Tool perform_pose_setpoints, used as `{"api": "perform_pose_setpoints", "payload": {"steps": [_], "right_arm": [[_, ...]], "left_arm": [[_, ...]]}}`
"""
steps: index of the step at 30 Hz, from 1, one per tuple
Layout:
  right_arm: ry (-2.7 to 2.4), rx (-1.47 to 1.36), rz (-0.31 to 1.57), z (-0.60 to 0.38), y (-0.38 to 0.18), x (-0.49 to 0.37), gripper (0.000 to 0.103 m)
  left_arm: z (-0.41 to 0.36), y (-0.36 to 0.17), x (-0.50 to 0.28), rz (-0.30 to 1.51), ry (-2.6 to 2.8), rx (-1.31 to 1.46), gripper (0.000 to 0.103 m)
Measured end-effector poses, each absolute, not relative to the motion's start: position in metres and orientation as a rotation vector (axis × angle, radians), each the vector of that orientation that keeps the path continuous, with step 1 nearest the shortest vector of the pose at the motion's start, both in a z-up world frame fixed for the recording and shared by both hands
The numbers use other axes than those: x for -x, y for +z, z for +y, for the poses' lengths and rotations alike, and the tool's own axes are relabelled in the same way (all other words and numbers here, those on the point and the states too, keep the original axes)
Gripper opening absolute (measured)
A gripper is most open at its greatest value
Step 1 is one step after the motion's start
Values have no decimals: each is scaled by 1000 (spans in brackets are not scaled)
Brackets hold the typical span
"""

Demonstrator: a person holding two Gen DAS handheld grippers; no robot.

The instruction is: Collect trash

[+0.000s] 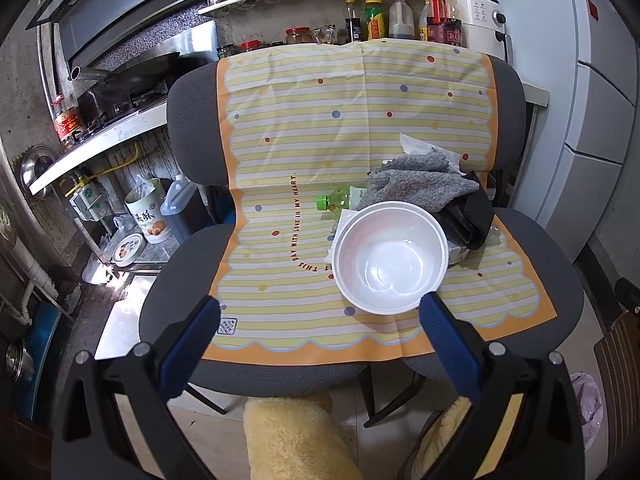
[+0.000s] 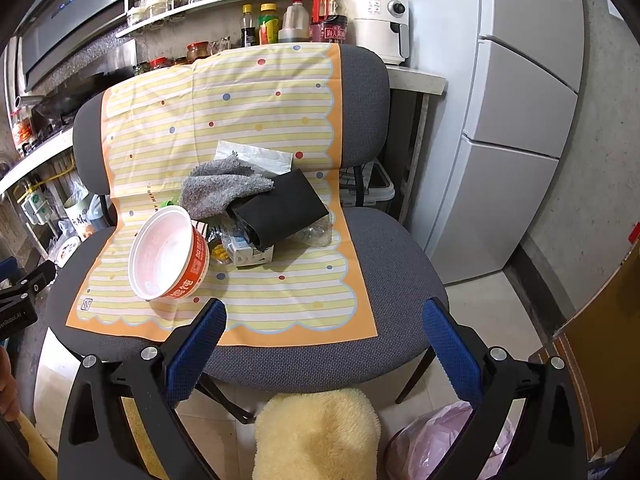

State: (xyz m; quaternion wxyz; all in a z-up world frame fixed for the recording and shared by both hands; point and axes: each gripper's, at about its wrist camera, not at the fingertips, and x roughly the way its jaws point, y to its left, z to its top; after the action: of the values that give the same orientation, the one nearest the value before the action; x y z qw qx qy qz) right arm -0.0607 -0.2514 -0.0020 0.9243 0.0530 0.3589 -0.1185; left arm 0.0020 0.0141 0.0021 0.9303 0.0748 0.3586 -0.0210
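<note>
Left gripper (image 1: 320, 320): wide open, holds nothing, near the round white paper bowl (image 1: 391, 258).
Right gripper (image 2: 325, 322): wide open, empty.
Bowl: on striped yellow mat (image 2: 256, 120), beside trash.
Right view only: bowl's orange side; pink plastic bag (image 2: 432, 444) on floor.

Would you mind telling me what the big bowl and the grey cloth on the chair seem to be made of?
The bowl looks like coated paper or thin plastic: glossy white inside, printed orange wall, thin rolled rim. The grey cloth looks like terry or microfibre: fuzzy, matte, limply draped.
</note>
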Motion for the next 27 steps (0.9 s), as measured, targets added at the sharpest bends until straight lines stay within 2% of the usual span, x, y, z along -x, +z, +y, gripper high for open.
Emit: {"api": "perform_pose_setpoints", "payload": {"steps": [27], "right_arm": [[-249, -119, 735, -253, -4, 61, 97]], "left_arm": [[14, 3, -4, 736, -40, -151, 97]]}}
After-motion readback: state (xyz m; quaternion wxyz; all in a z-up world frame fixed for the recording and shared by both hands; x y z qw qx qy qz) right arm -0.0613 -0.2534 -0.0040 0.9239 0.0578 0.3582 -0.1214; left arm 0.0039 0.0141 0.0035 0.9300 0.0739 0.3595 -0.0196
